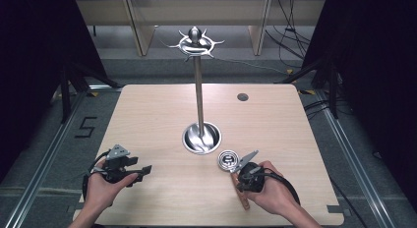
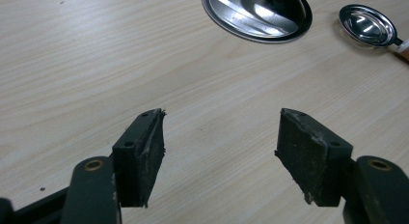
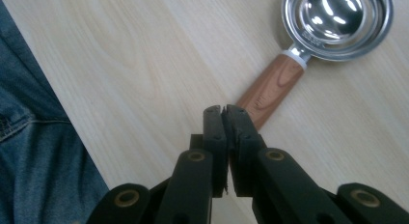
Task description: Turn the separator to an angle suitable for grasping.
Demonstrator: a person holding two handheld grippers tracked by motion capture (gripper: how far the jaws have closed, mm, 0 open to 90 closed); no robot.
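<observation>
A small steel ladle lies on the wooden table, its bowl [image 1: 227, 160] [image 3: 337, 19] [image 2: 369, 25] just right of the stand's base and its wooden handle [image 1: 243, 201] [image 3: 272, 86] running back toward the front edge. My right gripper [image 1: 244, 178] [image 3: 224, 110] is shut, jaws pressed together just over the handle's near part, with nothing seen between them. My left gripper [image 1: 142, 171] [image 2: 222, 137] is held low over bare table at the front left, open and empty.
A tall steel hook stand [image 1: 199, 95] rises from a round dish base [image 1: 201, 138] [image 2: 255, 14] at the table's middle, its hooks [image 1: 195, 42] bare. A dark round plug [image 1: 242, 97] sits at the back right. The person's jeans [image 3: 38, 151] show past the front edge.
</observation>
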